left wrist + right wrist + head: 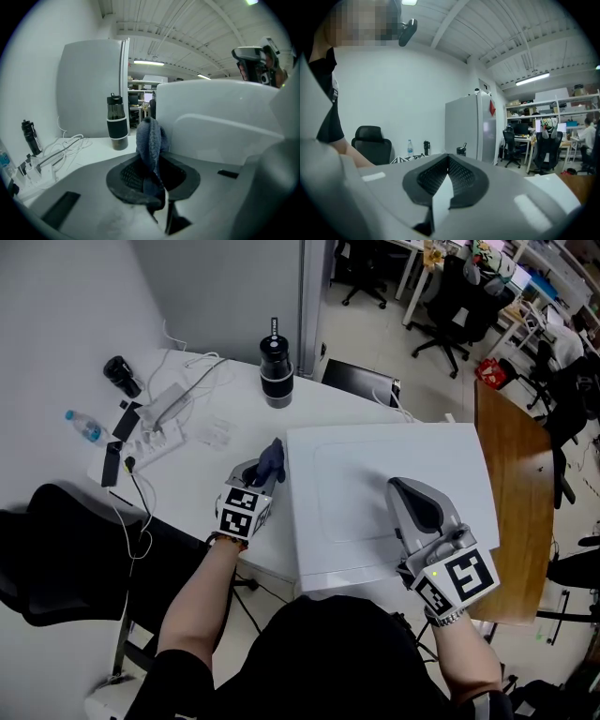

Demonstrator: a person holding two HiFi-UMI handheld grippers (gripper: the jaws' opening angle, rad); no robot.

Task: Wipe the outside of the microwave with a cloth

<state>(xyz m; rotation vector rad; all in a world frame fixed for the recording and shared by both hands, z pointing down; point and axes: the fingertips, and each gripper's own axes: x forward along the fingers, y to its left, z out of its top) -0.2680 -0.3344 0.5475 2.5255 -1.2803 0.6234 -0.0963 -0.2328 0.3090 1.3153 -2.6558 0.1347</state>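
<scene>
The white microwave (394, 502) stands on the white table, seen from above in the head view; its left side wall (220, 126) fills the right of the left gripper view. My left gripper (265, 468) is shut on a dark blue cloth (272, 461), held close to the microwave's left side near its top edge. The cloth (151, 145) stands up bunched between the jaws. Whether it touches the wall I cannot tell. My right gripper (405, 487) rests shut and empty on the microwave's top, jaws together (446, 164).
A black and white bottle (276, 372) stands behind the microwave's left corner. A power strip with cables (159, 423), a small water bottle (86, 427) and a black flask (122, 375) lie at the table's left. A black chair (56, 559) is at my left, a wooden table (511, 465) at the right.
</scene>
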